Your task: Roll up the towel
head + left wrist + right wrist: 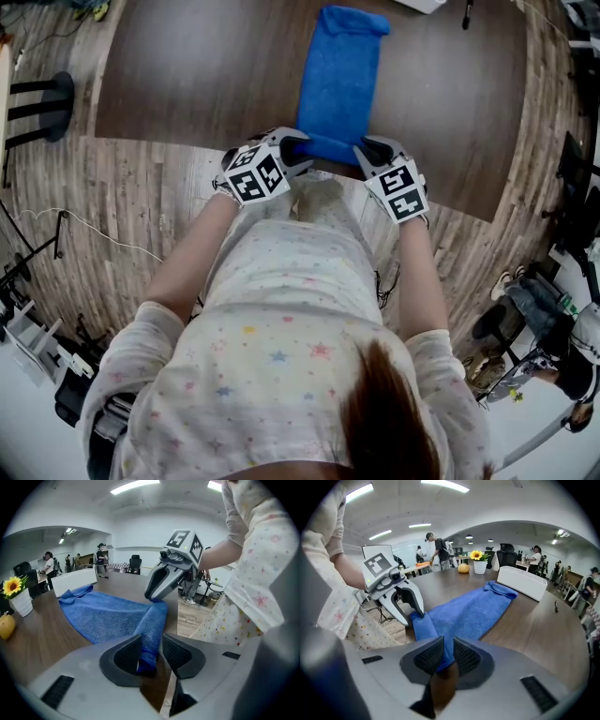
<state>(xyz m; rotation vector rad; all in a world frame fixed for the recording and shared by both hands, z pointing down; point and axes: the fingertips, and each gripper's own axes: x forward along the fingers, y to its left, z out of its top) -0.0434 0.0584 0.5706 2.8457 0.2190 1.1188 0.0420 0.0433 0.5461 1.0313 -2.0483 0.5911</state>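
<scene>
A blue towel (339, 84) lies lengthwise on the brown table (187, 84), its near end turned up into a short roll (152, 620) at the table's front edge. My left gripper (298, 150) is at the roll's left end. In the left gripper view its jaws (151, 656) stand apart around that end, with a gap beside the right pad. My right gripper (367, 152) is at the roll's right end, and its pads (447, 656) are pressed together on the blue cloth. The towel's far end (501, 588) is bunched.
A sunflower vase (479, 562) and an orange fruit (463, 568) stand at the table's far side, with a white box (521, 582) beyond the towel. The table's front edge runs just under both grippers. A black stool (37, 108) stands on the wood floor at left.
</scene>
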